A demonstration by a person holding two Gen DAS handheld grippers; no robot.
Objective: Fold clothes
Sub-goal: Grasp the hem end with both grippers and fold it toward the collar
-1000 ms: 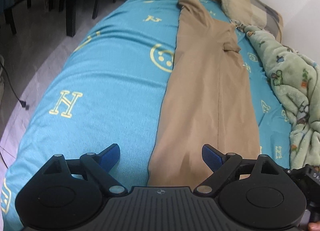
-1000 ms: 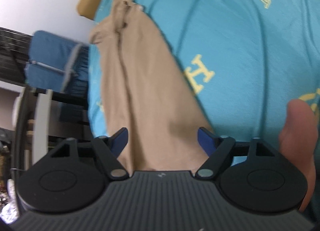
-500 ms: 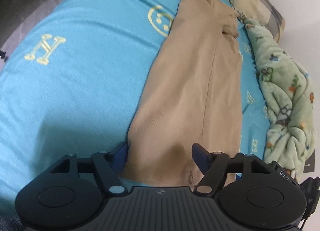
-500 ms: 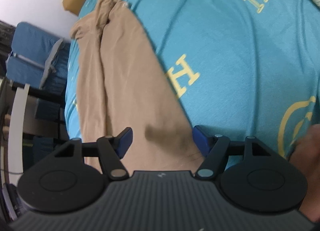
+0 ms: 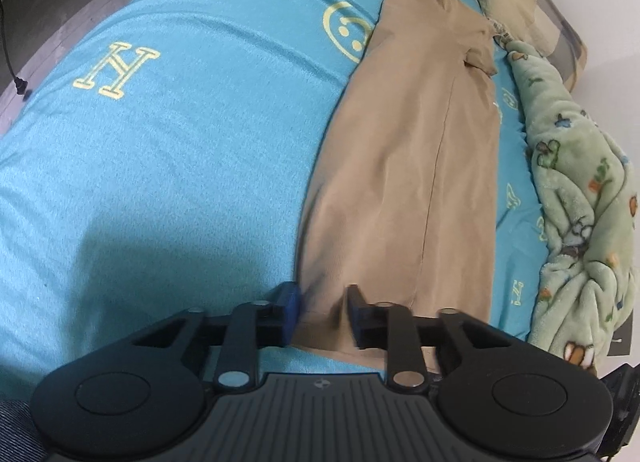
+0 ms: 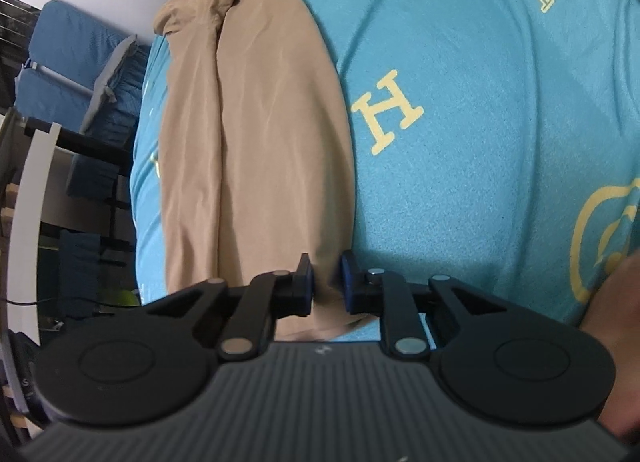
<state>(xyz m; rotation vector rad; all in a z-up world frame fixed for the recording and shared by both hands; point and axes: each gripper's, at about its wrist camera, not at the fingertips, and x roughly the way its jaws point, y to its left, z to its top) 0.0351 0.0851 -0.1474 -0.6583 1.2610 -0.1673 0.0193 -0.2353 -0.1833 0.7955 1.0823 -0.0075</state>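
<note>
Bed's covered in a teal sheet (image 5: 180, 149) with yellow letters, and the tan pants (image 5: 408, 165) lie stretched out along it. Off the pants' left edge it's just bare sheet; on their right is a green fleece blanket (image 5: 580, 201), with a pillow (image 5: 528, 9) up past that. My left claw (image 5: 320, 312) is closing on the pants' near corner, fabric bunched between the jaws. My right claw (image 6: 327, 286) is closing on the opposite end (image 6: 256, 149), cloth pinched between the pads.
</note>
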